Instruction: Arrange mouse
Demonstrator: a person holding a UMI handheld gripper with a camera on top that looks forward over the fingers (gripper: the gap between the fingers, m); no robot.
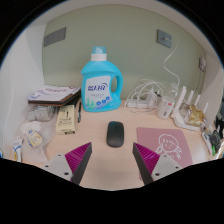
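Mouse, black and low, lies on the pale surface just ahead of our jaws, at about twelve o'clock from them, with its long axis pointing roughly away from us. Our jaws are spread wide and hold nothing; the two pink pads face each other with a clear gap, and the mouse sits beyond their tips, not between them. At about two o'clock from the mouse lies a pink mouse mat, which we judge to be the likely place for it, though the task does not say so. Behind the mouse, at eleven o'clock, stands a blue detergent bottle, well apart from it; a white router with cables sits at one o'clock, and a stack of books at ten o'clock. To do this step well, we should come straight forward and low, keeping the mouse centred so both pads meet its flanks together. Closing on the narrow sides, near the middle of its length, should stop it twisting. A smooth shell may slip, so we would squeeze gently and evenly before lifting.
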